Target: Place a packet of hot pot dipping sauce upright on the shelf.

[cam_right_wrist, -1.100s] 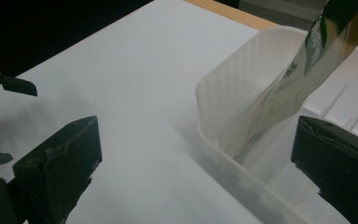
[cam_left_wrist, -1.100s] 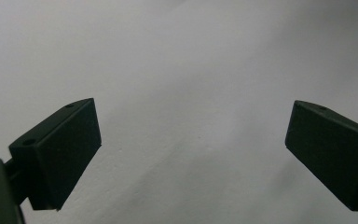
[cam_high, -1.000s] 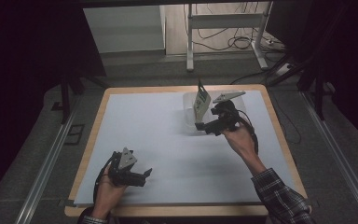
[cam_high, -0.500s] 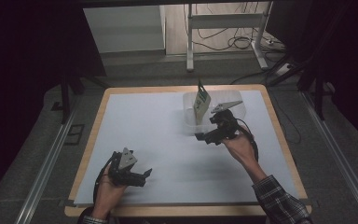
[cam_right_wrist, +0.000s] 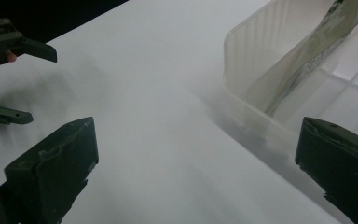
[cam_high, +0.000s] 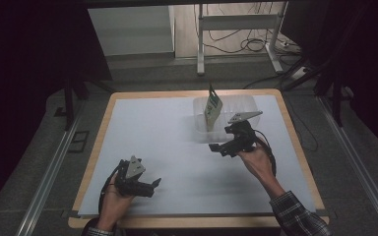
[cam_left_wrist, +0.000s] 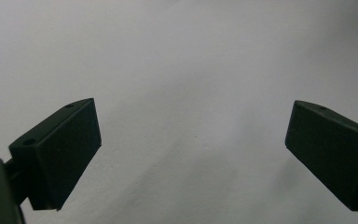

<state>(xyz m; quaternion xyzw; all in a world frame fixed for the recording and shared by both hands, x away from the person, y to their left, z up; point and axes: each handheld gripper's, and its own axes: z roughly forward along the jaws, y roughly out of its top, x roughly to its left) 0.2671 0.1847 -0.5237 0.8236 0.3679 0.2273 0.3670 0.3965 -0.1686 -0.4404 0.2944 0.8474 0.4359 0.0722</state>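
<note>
A clear plastic bin stands on the white table sheet at the back, right of centre. A pale green-and-white packet leans upright inside it, against its left wall. My right gripper hovers just in front of the bin, open and holding nothing. In the right gripper view the bin and the packet lie ahead to the right of the wide-apart jaws. My left gripper sits near the front left of the table, open over bare sheet.
The wooden table edge frames the sheet. Beyond the table are dark floor, a white desk frame and cables. The left gripper shows far off in the right gripper view.
My right gripper has drawn back from the bin and the packet toward the near side of the table. The packet stays leaning in the bin. The left gripper has not moved.
</note>
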